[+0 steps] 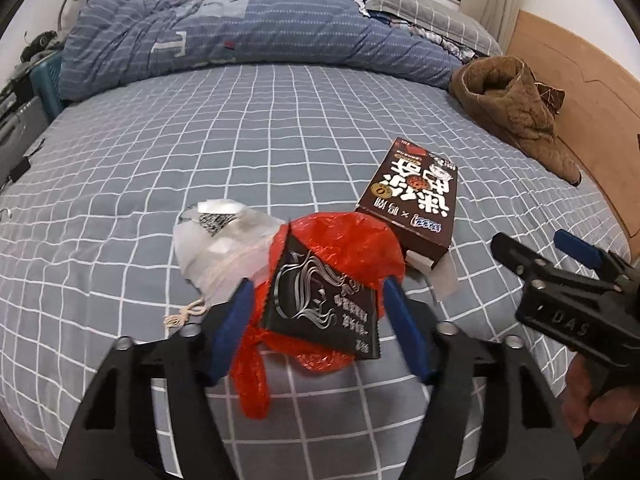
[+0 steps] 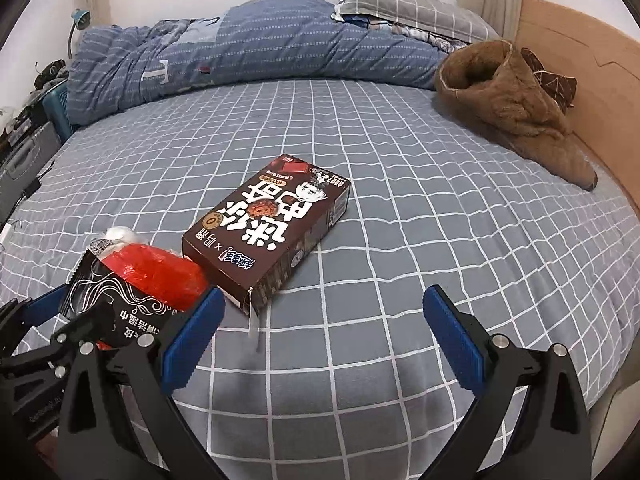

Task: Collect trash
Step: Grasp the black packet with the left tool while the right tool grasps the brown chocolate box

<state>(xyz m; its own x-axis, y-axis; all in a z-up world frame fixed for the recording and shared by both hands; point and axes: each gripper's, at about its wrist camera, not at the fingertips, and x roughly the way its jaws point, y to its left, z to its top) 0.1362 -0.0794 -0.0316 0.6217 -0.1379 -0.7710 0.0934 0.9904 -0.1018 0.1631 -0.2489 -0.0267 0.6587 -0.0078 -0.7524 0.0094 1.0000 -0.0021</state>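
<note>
On the far left of the bed, beyond its grey checked sheet, a blue stool and some dark clutter stand by the wall, and a rolled blue striped quilt runs along the far edge toward a grey checked pillow.

Nearer, a crumpled clear plastic wrapper lies on the sheet, with a bit of white string at its near edge. Touching its right side is a red plastic bag, bunched up, with a tail of red film trailing toward the camera. A black sachet with silver swirl print and Chinese lettering rests tilted on top of the red bag. The left gripper has its blue-padded jaws set moderately wide on either side of the red bag and the sachet; whether the pads actually press on them cannot be told from either view.

Just right of the red bag, touching it, a brown snack box lies flat on the sheet with its printed face up and its near end flap loose.

Further right, the right gripper hangs over bare sheet with its jaws spread wide and nothing between them; the box lies ahead and to the left of its left pad. In the left wrist view the same gripper shows at the right edge, gripped by a hand.

At the far right, a brown fleece garment is heaped against the wooden headboard, well apart from the trash.
</note>
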